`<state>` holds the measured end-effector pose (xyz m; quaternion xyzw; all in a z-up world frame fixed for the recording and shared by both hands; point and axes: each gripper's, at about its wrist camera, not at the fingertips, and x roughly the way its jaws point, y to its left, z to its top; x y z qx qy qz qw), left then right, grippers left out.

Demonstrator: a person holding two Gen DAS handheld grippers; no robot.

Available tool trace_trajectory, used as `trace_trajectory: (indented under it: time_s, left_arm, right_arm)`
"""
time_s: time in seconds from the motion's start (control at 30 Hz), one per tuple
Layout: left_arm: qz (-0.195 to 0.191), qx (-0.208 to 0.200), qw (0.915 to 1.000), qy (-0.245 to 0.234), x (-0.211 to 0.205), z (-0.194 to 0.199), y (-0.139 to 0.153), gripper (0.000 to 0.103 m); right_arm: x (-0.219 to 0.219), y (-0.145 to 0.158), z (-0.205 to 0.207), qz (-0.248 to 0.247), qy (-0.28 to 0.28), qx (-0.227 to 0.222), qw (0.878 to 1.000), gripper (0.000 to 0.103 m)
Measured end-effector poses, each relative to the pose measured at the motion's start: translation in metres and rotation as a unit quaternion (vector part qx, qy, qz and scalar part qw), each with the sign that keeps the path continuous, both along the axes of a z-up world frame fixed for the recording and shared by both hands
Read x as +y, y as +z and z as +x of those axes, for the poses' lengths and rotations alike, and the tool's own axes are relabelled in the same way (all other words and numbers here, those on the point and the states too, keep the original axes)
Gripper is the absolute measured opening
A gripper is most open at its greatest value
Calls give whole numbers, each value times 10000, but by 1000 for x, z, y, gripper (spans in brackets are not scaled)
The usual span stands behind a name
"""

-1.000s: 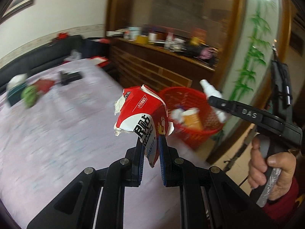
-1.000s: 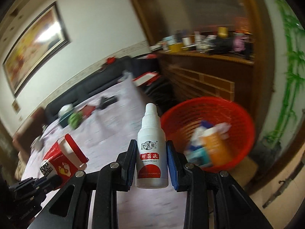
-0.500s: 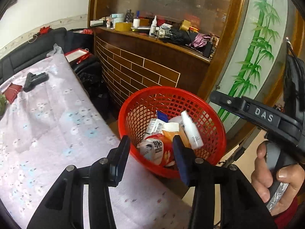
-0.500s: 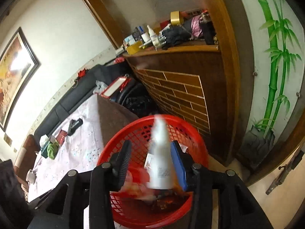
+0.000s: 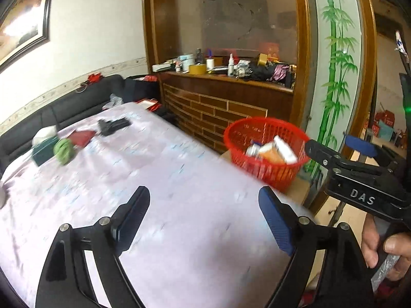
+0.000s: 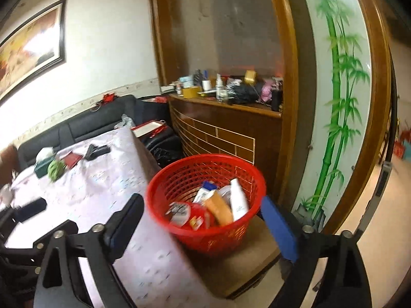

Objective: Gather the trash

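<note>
Both grippers are standing wide apart and gripping nothing. The left gripper (image 5: 204,211) is hovering over the pale flowered tablecloth (image 5: 159,179); the right gripper (image 6: 203,220) is hanging near the one red mesh basket (image 6: 177,179), which is sitting on a brown stool (image 6: 244,264) just right of the table. Inside the basket, four pieces of trash are lying together: a white bottle (image 6: 238,199), an orange box (image 6: 218,209), a crumpled red-and-white carton (image 6: 188,214) and a blue-and-white box (image 6: 205,191). At the far left of the table, one green ball (image 5: 63,151), one dark green tissue box (image 5: 43,150), one red wallet (image 5: 82,136) and one black item (image 5: 113,125) are lying near one another.
</note>
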<state>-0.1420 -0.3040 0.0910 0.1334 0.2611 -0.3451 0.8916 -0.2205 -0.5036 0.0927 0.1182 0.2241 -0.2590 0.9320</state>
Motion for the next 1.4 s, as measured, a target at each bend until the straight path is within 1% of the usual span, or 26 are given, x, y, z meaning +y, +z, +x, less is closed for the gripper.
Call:
trace_trajectory:
  time_s: [0.1,0.17,0.23,0.3,0.37,0.47,0.53,0.7,0.83,0.9,1.0,1.1,1.2,1.27,1.4]
  left_arm:
    - [91,-58,9996,258,35,-15,-9,88]
    - [94,-145,9987,479,55,-23,-14,94]
    - [36,-270,9964,804,74,-29,-19,96]
    - [9,-368,9922,1190,90,-32,-21,97]
    - [40,-434,9868,1559,104,-33,-23,100]
    - [131,-494,9793,1959,117,-30,-27,101]
    - [203,-566,9758,2102,119,-30,-30,101]
    - [348,-671,9743,2122,116,-33,-33,101]
    - [288,-662,9751,2096,112,-37,-33,101]
    - [268,-603,9732,2205,108,-37,-35,101]
    - [256,-483,9754,2135,104,-37,-38,101]
    - [370,-553,9736,2181,102,-38,-40,101]
    - [366,-625,9725,2215,105,-39,-41,101]
    - [385,-560,9724,2234,106,-37,-43,101]
    - [446,-351,9750,2150,107,-31,-48,101]
  right_arm:
    - [36,-6,-8,-267,34,89,9996,97]
    - [58,-12,-12,-442,91,177,9988,97]
    - [77,-18,-16,-607,77,233,9979,98]
    - [96,-23,-20,-788,-35,233,9966,100]
    - [104,-27,-21,-789,-74,203,9966,100]
    - [110,-31,-13,-688,-38,343,9970,100]
    - [115,-33,-10,-731,-31,405,9965,100]
    - [118,-35,-9,-791,-42,416,9960,101]
    - [114,-38,-7,-771,-40,476,9959,101]
    - [113,-39,-7,-737,-34,493,9961,101]
    - [112,-40,-7,-738,-27,505,9960,101]
    - [111,-41,-8,-728,-33,495,9961,101]
    - [111,-40,-7,-721,-29,493,9962,101]
    - [111,-41,-7,-719,5,510,9961,100]
    - [114,-43,-5,-736,57,552,9957,101]
